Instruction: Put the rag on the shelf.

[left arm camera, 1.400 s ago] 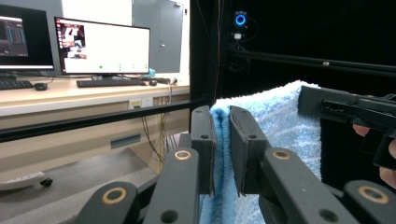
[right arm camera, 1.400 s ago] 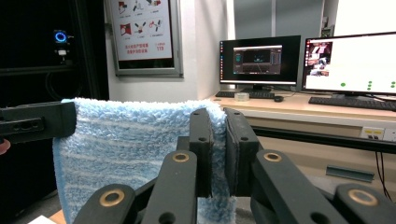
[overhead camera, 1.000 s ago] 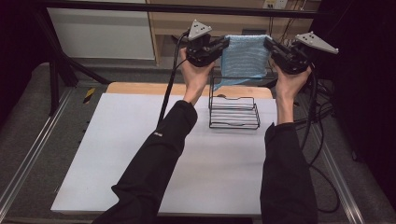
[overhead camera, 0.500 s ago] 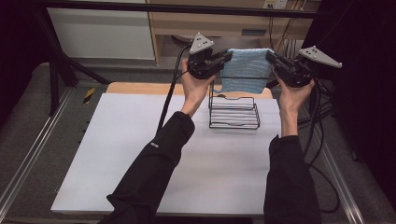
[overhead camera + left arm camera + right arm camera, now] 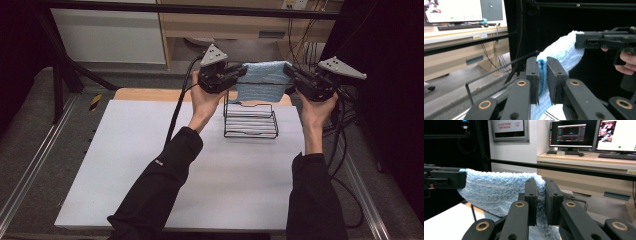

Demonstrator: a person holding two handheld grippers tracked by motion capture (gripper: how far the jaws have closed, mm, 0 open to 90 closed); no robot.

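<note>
1. Since the earlier frames, both grippers and the towel stretched between them have come down and toward the near side, closer to the rack.

2. High view. Left gripper [image 5: 242,73] and right gripper [image 5: 289,73] each clamp one top corner of the blue towel [image 5: 262,84]. It hangs spread between them in the air, just behind and above the black wire rack [image 5: 250,120], its lower edge near the rack's top wire; whether they touch cannot be told. Rack stands on the white table [image 5: 150,165], toward the far edge. Step in hand, as judged: carrying the spread towel to the rack in order to drape it over.

3. Left gripper view. Jaws are closed on a fold of towel [image 5: 559,53], pads pressed against the cloth on both sides. Right gripper [image 5: 580,41] appears farther off, holding the opposite corner. One rack wire [image 5: 499,70] runs below and beside the jaws.

4. Right gripper view. Jaws are likewise closed on the towel [image 5: 499,192], with cloth bunched between the pads. Left gripper [image 5: 461,179] shows at the far corner.

5. Next move, as judged: keep both grips firm and level, bring the towel's middle over the top wire, lower evenly, and release only once the cloth lies across it.
</note>
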